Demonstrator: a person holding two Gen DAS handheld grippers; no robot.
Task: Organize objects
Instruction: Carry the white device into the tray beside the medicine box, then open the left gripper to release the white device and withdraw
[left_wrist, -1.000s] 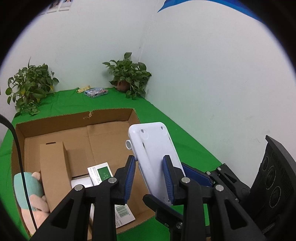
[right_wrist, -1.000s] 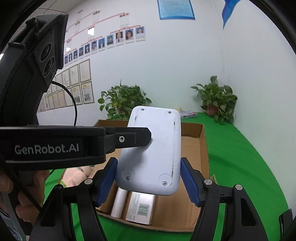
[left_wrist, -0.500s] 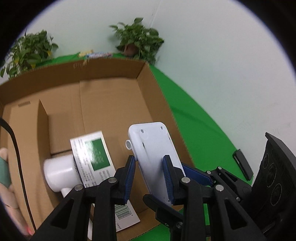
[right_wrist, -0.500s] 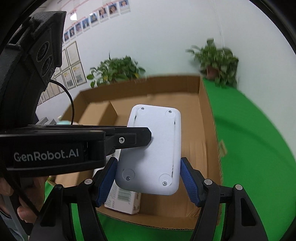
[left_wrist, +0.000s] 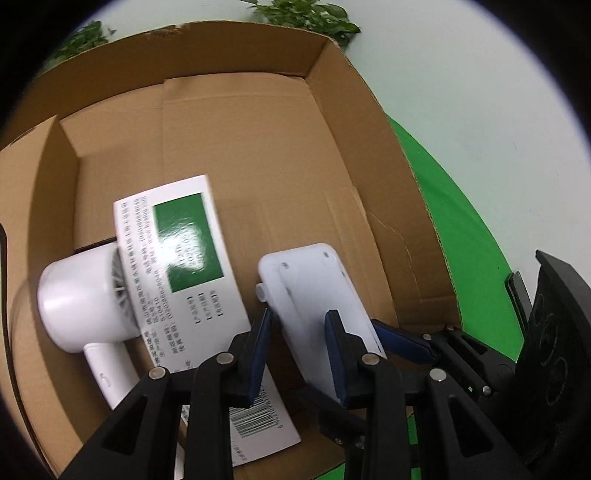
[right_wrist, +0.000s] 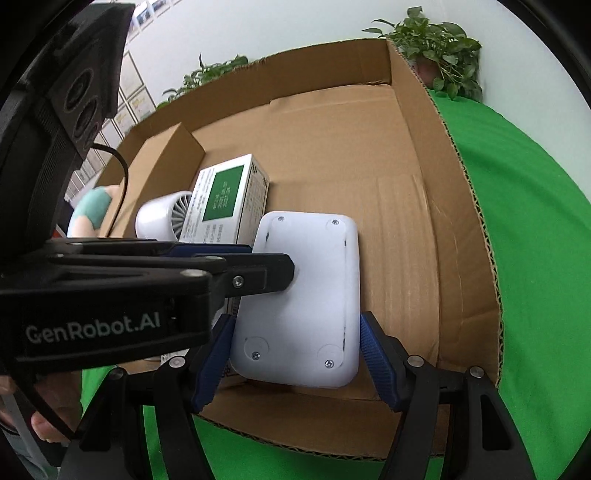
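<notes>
Grippers, both yours, clamp one white plastic case (right_wrist: 303, 295) over the cardboard box (right_wrist: 424, 229): left gripper (left_wrist: 297, 350) pinching its faces, right gripper (right_wrist: 295, 365) its edges, beside a white carton (left_wrist: 181, 266).

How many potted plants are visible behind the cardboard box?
2. In the right wrist view, one potted plant stands at the far right corner, and another plant rises behind the box's far wall. Others may be hidden.

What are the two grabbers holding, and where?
Both hold the white device: left gripper pinches its thin side edge, right gripper clamps across its wide bottom end.
</notes>
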